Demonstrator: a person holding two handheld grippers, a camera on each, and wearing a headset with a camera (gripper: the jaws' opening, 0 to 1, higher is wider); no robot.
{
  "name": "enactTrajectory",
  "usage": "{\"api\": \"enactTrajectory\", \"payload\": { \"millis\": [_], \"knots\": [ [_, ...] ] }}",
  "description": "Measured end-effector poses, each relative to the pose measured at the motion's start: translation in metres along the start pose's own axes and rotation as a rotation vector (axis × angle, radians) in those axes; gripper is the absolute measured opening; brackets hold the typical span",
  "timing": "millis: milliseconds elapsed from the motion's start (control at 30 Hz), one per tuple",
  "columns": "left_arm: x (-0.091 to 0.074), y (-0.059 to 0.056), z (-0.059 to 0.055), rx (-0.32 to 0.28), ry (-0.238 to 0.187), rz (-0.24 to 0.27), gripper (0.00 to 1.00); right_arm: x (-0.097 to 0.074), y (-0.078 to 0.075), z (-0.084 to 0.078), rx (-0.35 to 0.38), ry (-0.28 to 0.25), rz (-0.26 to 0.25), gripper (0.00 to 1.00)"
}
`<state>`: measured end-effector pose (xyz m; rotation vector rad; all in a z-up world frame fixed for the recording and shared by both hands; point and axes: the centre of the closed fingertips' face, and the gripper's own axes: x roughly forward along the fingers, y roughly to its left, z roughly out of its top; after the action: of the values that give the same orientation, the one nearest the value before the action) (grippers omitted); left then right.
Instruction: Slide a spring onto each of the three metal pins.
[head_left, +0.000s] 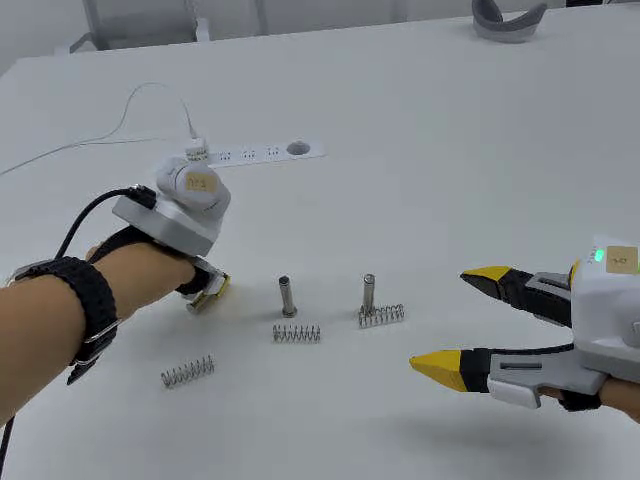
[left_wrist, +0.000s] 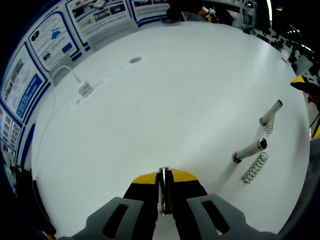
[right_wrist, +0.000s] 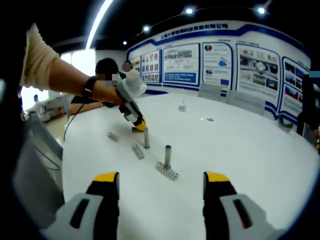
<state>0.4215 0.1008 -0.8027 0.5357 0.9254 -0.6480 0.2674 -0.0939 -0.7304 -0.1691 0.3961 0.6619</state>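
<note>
Bright, even overhead light; fisheye-warped edges

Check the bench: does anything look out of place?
Nothing spilled or damaged. Two pins stand upright; the left tongs are shut on a thin metal piece, probably the third pin. Three springs lie loose on the table.

Shiny metal pins (head_left: 287, 296) and wire springs (head_left: 296, 333) rest on smooth matt tabletop (head_left: 420, 180).

one spring (head_left: 297, 333) lies before the left upright pin (head_left: 287, 296), another spring (head_left: 188, 371) farther left.
</note>
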Motion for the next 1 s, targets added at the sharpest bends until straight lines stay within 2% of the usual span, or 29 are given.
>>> {"api": "enactTrajectory", "payload": {
  "millis": [167, 300, 333, 400, 667, 1000],
  "knots": [
    [-0.001, 0.001, -0.001, 0.000, -0.010, 0.014, 0.07, 0.000, 0.001, 0.001, -0.001, -0.003, 0.000, 0.70],
    [-0.002, 0.004, 0.000, 0.001, -0.042, 0.031, 0.06, -0.001, 0.000, 0.003, -0.003, -0.007, -0.003, 0.70],
    [-0.003, 0.005, 0.002, -0.004, -0.064, 0.037, 0.06, -0.001, 0.000, 0.003, -0.003, -0.007, -0.004, 0.70],
    [-0.006, 0.005, 0.004, -0.022, -0.078, 0.027, 0.06, -0.002, -0.001, 0.003, -0.003, -0.008, -0.006, 0.70],
    [-0.025, 0.004, 0.011, -0.034, -0.133, 0.019, 0.06, 0.001, 0.001, 0.005, -0.013, -0.003, 0.001, 0.70],
    [-0.043, 0.004, 0.004, -0.055, -0.170, 0.022, 0.06, 0.002, 0.004, 0.007, -0.025, -0.002, 0.009, 0.70]
  ]
}}
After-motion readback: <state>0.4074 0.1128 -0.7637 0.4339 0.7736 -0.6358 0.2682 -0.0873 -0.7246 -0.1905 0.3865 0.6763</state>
